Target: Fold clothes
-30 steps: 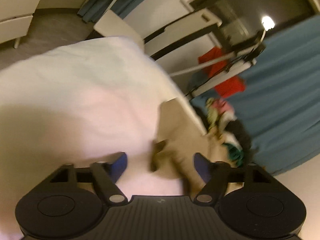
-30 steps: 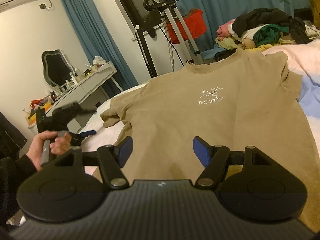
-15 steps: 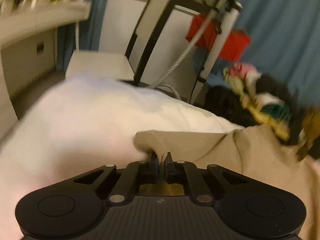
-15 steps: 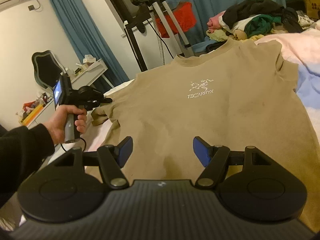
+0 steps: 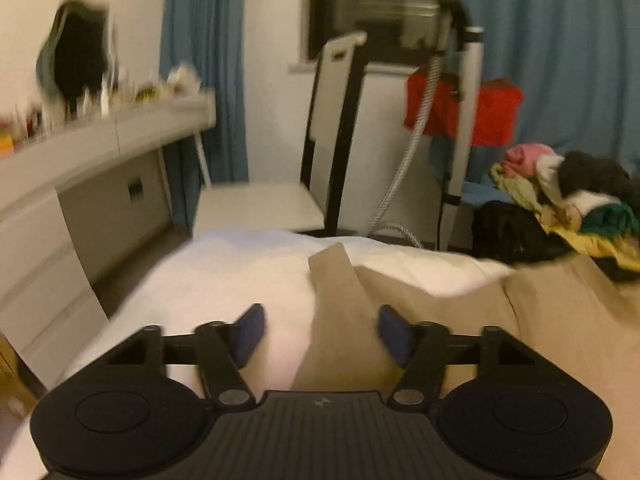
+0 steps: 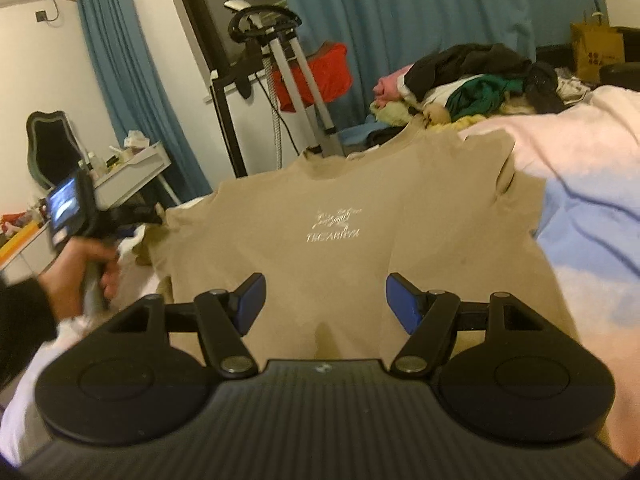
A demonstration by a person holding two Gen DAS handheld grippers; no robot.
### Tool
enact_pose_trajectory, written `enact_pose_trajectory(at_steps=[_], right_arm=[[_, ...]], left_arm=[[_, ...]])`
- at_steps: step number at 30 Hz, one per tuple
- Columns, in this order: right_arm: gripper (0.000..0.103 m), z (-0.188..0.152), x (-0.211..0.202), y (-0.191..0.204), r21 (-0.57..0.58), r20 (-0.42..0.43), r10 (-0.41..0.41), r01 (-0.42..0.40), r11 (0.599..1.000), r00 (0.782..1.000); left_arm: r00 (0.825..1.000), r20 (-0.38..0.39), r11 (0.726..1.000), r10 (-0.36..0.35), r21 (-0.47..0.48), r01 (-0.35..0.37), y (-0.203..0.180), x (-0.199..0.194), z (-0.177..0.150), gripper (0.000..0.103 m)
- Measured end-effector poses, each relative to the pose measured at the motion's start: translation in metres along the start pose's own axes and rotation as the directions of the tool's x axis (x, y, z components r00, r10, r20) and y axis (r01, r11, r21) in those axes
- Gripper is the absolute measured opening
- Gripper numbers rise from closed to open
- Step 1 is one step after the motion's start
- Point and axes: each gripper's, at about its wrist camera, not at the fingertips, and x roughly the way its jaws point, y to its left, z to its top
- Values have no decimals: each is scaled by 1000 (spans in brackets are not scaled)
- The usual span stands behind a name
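Note:
A tan T-shirt with a white chest logo lies face up on the bed, collar toward the far side. In the left wrist view its left sleeve stretches out flat on the white duvet. My left gripper is over that sleeve and its jaws are opening; the sleeve lies between the blue pads without being pinched. The right wrist view shows a hand holding the left gripper at the shirt's left edge. My right gripper hovers open over the shirt's lower part, holding nothing.
A pile of mixed clothes lies past the shirt's collar. A garment steamer stand with a red cloth and a white chair stand beyond the bed. A cluttered desk runs along the left wall. Blue curtains hang behind.
The left gripper went from open beside the crumpled sleeve to shut on it, then pulled it outward, rolled level and opened; the sleeve now lies straight. The right gripper stayed open and barely moved.

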Motion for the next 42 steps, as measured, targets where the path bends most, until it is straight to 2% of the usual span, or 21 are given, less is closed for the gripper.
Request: enact_pose_trajectory(at_steps=[3,8,12,17,21,26,30,34,42], right_arm=[[70,2,-5,-3,-3,16,-6,6,1000,1000],[70,4,-20,-1,-29,51,-14,16,999,999],[70,7,-35,-4,-36,81,-15,18,999,997],[70,5,-52,-8,-56,117,-52,59,997,992],[70,3,-64,-13,-43,134,-83,90,995,987],[70,5,-64,-21,13,138,-111,110,994,984],[70,1,-59,-39,65,133,-150,142,988,980],[70,-4,-47,-62,125,106,-181,168,978,978],[69,-2,-27,-108,275,107,-179,144,951,978]], left_arm=[[997,34,998,-64,12,64,-3,-48,-12,77],[982,43,983,-185,12,184,-25,-148,-33,78],[957,33,957,-289,-14,289,-43,-225,-63,80],[941,47,942,-335,22,334,-65,-277,-104,80],[930,2,930,-366,9,366,-69,-284,-134,80],[935,-16,928,-355,113,355,-78,-293,-158,80],[932,-24,927,-363,93,363,-79,-292,-161,81],[938,-31,935,-345,75,346,-75,-287,-162,81],[945,-86,947,-315,30,319,-68,-266,-160,81]])
